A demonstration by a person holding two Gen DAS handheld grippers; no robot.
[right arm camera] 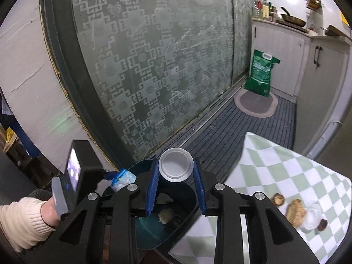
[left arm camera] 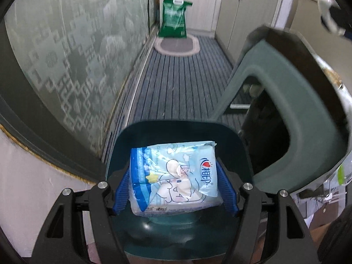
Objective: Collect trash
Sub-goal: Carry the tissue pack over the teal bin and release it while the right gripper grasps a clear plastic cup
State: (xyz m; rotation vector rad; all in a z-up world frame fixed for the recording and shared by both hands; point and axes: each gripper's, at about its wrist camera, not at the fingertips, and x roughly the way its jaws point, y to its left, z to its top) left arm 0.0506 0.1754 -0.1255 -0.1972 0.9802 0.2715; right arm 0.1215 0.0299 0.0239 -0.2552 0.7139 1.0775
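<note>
We hold the tissue pack (left arm camera: 173, 176) in our left gripper (left arm camera: 176, 184) above the open bin (right arm camera: 189, 200), ready to drop it, while our right gripper (right arm camera: 176, 180) clamps a plastic cup (right arm camera: 176, 165) beside the table's (right arm camera: 286, 176) near edge.

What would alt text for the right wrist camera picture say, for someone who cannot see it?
The right tongs grip a clear plastic cup over an open dark teal bin that has scraps inside. At left, a hand holds the other tongs, carrying a blue tissue pack at the bin's rim; a checked tablecloth lies at right.
</note>
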